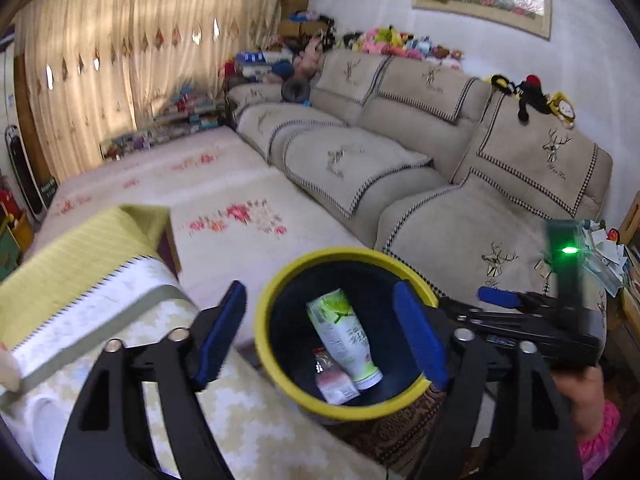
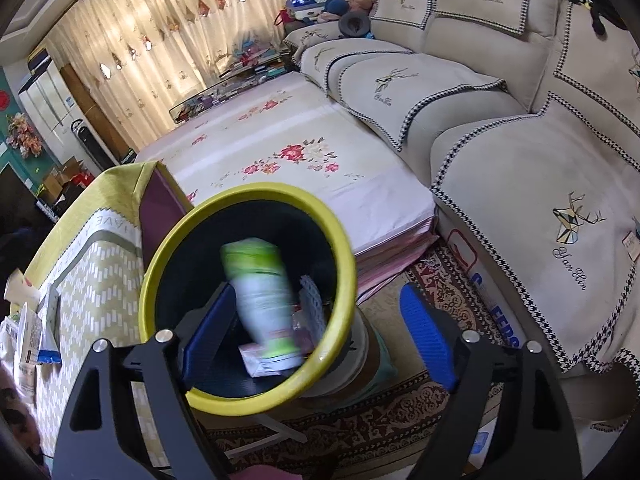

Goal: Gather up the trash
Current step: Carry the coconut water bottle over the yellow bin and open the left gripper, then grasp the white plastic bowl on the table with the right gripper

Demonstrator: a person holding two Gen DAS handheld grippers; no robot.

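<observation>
The tabletop (image 2: 92,280) wears a yellow-green cloth with a white brick-like pattern and a grey band. On its left end lie papers and a blue-and-white packet (image 2: 34,336), with a white paper cup (image 2: 16,286) just beyond them. Beside the tabletop, the floor carries a dark red patterned rug (image 2: 384,424). On the rug stands a round pale stool or stand (image 2: 360,356), and the yellow-rimmed bin (image 2: 248,404) sits on top of it. A thick floral mattress (image 2: 304,168) lies on the floor between the tabletop and the beige sofa (image 2: 520,184).
</observation>
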